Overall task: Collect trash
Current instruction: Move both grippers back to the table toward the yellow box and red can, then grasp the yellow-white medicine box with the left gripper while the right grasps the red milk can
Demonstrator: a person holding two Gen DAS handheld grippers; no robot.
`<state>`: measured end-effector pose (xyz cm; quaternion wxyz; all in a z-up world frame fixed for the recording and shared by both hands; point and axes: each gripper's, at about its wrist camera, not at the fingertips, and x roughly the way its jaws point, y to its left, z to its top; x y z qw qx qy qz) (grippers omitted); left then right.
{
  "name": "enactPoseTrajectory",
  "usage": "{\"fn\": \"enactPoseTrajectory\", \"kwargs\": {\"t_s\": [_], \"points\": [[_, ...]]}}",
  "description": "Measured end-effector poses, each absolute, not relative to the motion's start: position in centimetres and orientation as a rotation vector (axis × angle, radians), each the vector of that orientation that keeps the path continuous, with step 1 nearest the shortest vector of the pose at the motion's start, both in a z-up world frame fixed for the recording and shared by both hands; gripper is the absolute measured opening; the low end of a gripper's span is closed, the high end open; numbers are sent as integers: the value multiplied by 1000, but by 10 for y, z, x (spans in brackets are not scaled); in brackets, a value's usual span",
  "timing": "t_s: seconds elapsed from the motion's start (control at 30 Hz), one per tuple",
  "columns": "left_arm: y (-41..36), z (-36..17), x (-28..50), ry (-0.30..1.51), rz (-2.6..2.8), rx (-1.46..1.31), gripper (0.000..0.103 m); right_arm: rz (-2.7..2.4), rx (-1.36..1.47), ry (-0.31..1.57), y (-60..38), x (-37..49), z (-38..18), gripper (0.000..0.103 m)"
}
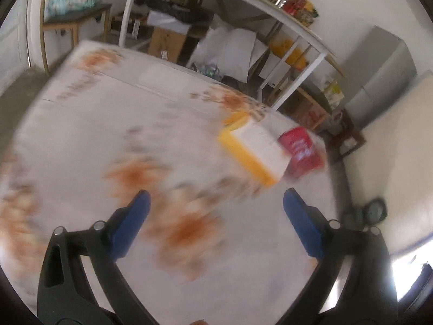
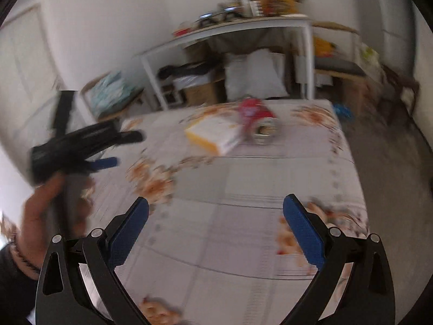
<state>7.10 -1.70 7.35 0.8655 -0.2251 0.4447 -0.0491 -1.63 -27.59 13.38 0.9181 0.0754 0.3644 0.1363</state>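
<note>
A yellow and white box (image 1: 253,150) lies on the white, orange-flowered bed sheet (image 1: 113,146), with a red foil snack bag (image 1: 301,151) against its right side. In the right wrist view the box (image 2: 213,132) and the red bag (image 2: 255,120) lie at the far end of the bed. My left gripper (image 1: 216,197) is open and empty, short of the box. It also shows in the right wrist view (image 2: 121,149), held in a hand at the left. My right gripper (image 2: 216,205) is open and empty over the sheet (image 2: 243,203). Both views are blurred.
A white table (image 2: 243,27) with clutter on top stands beyond the bed, with boxes and white pillows (image 2: 254,78) under it. A wooden bench (image 1: 78,16) holds a patterned bag. Grey floor (image 2: 392,162) runs along the bed's right side.
</note>
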Motion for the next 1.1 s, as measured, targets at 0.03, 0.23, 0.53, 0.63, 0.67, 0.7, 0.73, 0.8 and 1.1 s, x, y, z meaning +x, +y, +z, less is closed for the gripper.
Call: {"fn": "enactPoseTrajectory", "kwargs": {"t_s": [0.03, 0.23, 0.53, 0.63, 0.67, 0.7, 0.73, 0.8, 1.1], "points": [[-26, 68, 86, 944, -96, -488, 95, 262, 168, 750, -288, -15, 129, 97], [-82, 50, 145, 972, 53, -462, 95, 145, 197, 778, -333, -13, 104, 97], [-91, 40, 186, 972, 222, -501, 95, 143, 247, 764, -358, -13, 104, 97], [-97, 34, 192, 991, 228, -492, 95, 139, 257, 770, -360, -14, 103, 97], [-99, 32, 195, 995, 234, -486, 95, 137, 259, 772, -360, -14, 103, 97], [-101, 29, 198, 1002, 240, -469, 95, 128, 260, 774, -362, -14, 102, 97], [-104, 26, 200, 1013, 242, -448, 95, 125, 260, 774, -364, -15, 102, 97], [-107, 19, 203, 1030, 251, -421, 95, 115, 269, 773, -368, -15, 101, 97], [-95, 19, 176, 1018, 95, -317, 90, 102, 266, 777, -364, -9, 99, 97]]}}
